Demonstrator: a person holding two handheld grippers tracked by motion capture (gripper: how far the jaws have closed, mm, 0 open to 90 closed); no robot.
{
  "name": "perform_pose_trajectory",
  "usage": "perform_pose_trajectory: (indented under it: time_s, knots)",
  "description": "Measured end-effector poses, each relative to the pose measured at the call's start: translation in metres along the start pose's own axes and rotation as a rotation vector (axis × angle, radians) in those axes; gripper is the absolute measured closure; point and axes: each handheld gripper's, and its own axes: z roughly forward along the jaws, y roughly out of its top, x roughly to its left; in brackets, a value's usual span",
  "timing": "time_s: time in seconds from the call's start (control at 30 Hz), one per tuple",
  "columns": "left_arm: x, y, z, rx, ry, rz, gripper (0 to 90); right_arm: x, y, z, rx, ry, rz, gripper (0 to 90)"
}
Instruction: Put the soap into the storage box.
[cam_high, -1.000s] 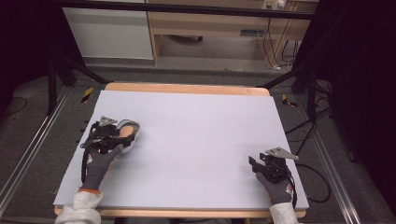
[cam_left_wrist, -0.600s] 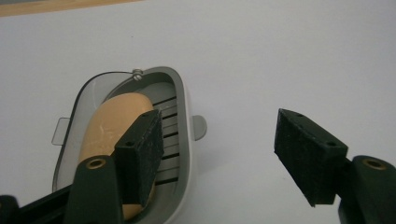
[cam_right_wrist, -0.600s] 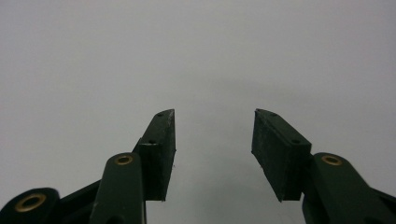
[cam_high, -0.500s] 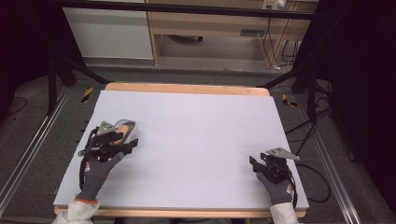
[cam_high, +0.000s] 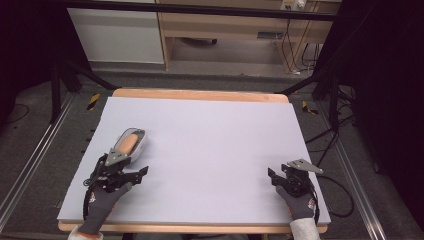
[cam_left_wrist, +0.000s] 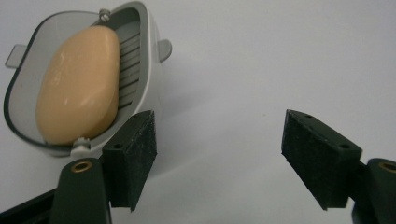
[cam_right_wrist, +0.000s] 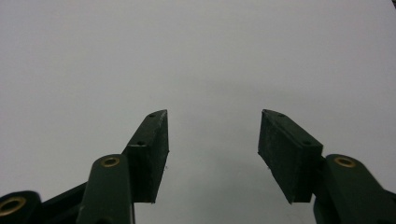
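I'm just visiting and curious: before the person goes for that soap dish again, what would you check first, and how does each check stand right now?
1. Left gripper open: ok, its fingers stand wide apart.
2. Nothing held by it: ok, bare table between them.
3. Soap seated in the soap dish: ok, lying on the ribs.
4. Dish free of the gripper: cannot tell; one finger sits right at the rim.
5. Right gripper open and clear: ok, resting far across the table.

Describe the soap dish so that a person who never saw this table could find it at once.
Look at the pale table and go to its left side, just ahead of the left gripper. There lies the grey soap dish, a ribbed oval tray. It holds an orange-tan soap bar.
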Motion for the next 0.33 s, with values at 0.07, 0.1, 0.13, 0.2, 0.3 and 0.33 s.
perform_pose_trajectory:
  time_s: [0.07, 0.1, 0.13, 0.2, 0.3, 0.33]
  knots:
    - [0.001, -0.006, -0.001, 0.01, 0.006, -0.006, 25.9, -0.001, -0.001, -0.001, 0.003, 0.004, 0.008, 39.9]
    - [0.002, -0.01, -0.002, 0.015, 0.007, -0.01, 25.8, -0.002, -0.002, 0.0, 0.001, -0.003, 0.001, 39.0]
    - [0.003, -0.012, -0.003, 0.016, 0.012, -0.015, 25.7, -0.002, -0.003, -0.001, 0.004, 0.0, 0.008, 38.4]
    - [0.005, -0.017, -0.005, 0.025, 0.025, -0.015, 25.0, -0.002, -0.005, -0.001, 0.01, -0.005, 0.009, 37.4]
    - [0.01, -0.022, -0.01, 0.017, 0.04, -0.036, 24.6, -0.004, -0.008, -0.002, 0.012, -0.01, 0.004, 36.1]
    - [0.012, -0.023, -0.012, 0.017, 0.048, -0.039, 24.6, -0.004, -0.008, -0.003, 0.014, -0.009, 0.002, 35.5]
